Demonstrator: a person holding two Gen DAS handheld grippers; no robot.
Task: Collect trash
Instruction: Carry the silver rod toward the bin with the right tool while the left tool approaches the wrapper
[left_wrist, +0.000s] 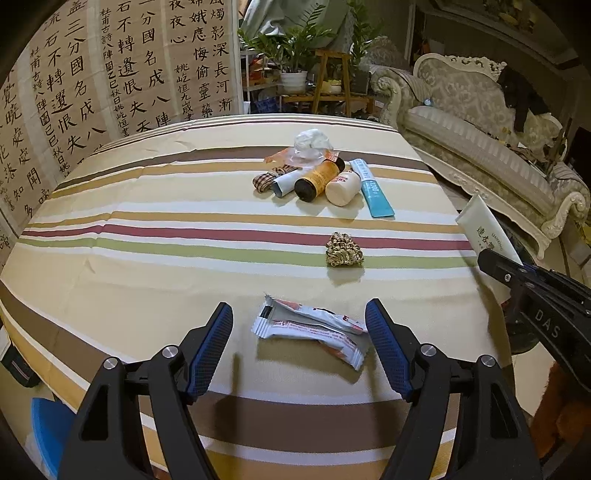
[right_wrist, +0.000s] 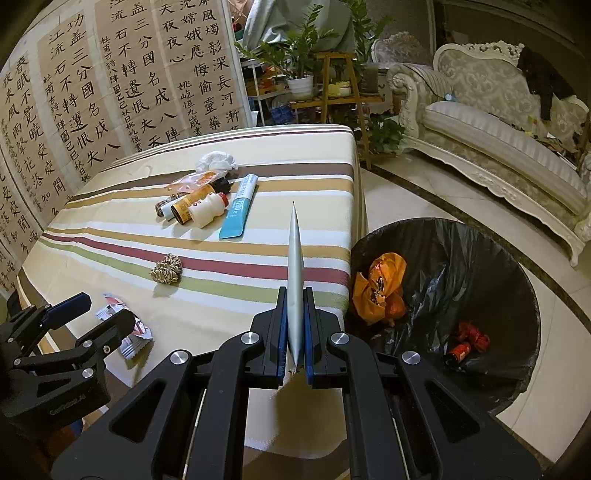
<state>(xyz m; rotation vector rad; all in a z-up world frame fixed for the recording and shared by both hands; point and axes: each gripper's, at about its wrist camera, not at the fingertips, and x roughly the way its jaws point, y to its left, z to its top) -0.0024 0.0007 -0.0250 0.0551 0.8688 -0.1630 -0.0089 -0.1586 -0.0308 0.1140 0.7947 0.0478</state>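
A crumpled white and orange wrapper (left_wrist: 310, 328) lies on the striped tablecloth (left_wrist: 147, 280), between the blue pads of my left gripper (left_wrist: 299, 306). Its jaws stand open and neither pad touches the wrapper. The right wrist view shows the same gripper (right_wrist: 107, 308) over the wrapper (right_wrist: 138, 332) at the table's near left. My right gripper (right_wrist: 295, 291) is shut on a white tube (right_wrist: 295, 258), seen edge-on, near the table's right edge. That tube (left_wrist: 487, 229) sticks up at the right in the left wrist view.
A black-lined bin (right_wrist: 461, 243) stands on the floor right of the table, with an orange bag (right_wrist: 376, 288) and red scraps inside. Farther along the table lie a gold scrunchie (left_wrist: 343, 249), a blue tube (left_wrist: 375, 188), bottles (left_wrist: 343, 186) and a crumpled tissue (left_wrist: 312, 142).
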